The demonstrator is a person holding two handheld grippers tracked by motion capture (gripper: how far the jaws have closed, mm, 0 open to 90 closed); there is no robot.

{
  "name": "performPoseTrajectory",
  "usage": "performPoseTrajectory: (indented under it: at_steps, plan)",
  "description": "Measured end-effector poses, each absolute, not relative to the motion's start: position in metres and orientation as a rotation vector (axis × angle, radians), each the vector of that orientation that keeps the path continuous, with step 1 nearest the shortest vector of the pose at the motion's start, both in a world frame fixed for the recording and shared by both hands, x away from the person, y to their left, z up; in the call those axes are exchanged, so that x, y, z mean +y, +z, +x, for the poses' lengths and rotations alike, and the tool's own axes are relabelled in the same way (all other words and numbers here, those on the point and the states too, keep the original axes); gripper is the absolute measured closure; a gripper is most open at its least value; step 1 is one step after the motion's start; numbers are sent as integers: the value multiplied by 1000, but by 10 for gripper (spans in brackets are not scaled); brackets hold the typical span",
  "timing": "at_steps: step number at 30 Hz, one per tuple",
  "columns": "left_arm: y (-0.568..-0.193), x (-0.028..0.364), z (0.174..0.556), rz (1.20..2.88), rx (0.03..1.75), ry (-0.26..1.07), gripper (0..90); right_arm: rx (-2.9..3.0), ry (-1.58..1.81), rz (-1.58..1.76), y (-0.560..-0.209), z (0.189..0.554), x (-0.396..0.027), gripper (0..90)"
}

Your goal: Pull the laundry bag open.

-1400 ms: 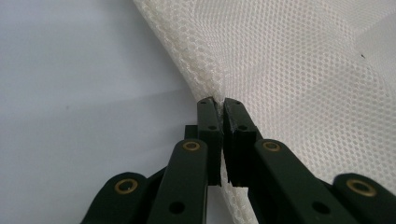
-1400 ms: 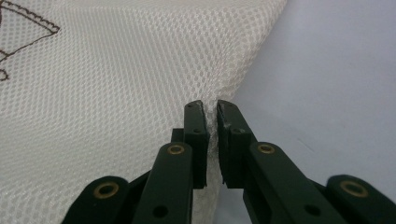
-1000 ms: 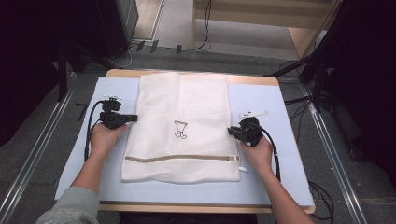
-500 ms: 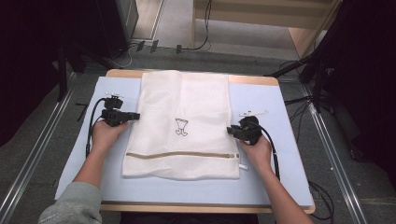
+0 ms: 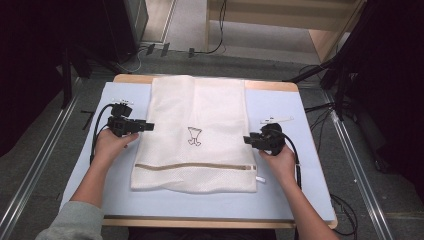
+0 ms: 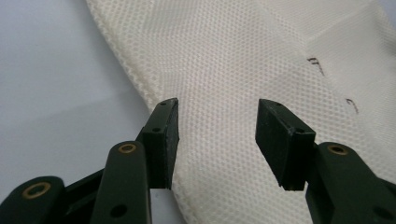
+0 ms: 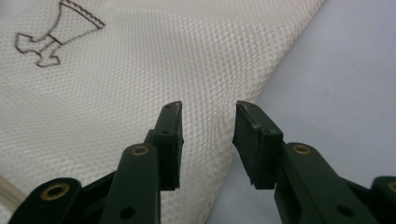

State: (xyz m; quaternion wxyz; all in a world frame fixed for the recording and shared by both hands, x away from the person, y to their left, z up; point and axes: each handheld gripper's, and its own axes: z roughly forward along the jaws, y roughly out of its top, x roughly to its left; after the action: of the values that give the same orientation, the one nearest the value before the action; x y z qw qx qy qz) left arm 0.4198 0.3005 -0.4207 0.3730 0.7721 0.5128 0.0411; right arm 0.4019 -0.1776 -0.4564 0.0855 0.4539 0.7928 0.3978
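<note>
I see the white mesh bag flat on the blue mat, a small white tag just beyond its right edge. My left gripper and right gripper flank it, jaws just opening, nothing pinched, forearms low.

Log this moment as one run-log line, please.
left gripper: jaws just opening, open over mesh laundry bag left edge | right gripper: jaws just opening, open over right edge | bag: flat on table
</note>
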Motion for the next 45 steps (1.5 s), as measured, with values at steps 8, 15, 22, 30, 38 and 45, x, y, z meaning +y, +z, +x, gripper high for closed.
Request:
performPoseTrajectory:
  at_steps: [8,15,22,30,38,45]
  plan:
    - [-407,287,405,1984,1262,99,466,2397,1227,1311,-446,381,-181,663]
    - [-403,273,390,2004,1226,104,453,2419,1251,1291,-439,360,-183,727]
    - [-399,262,379,2016,1193,108,445,2479,1203,1272,-444,347,-181,884]
    - [-396,250,372,2038,1146,112,445,2547,1137,1279,-455,339,-182,900]
    - [-395,233,371,2061,1107,97,446,2579,1132,1328,-467,341,-187,900]
    - [-392,215,368,2085,1043,66,506,2617,1145,1325,-466,336,-183,900]
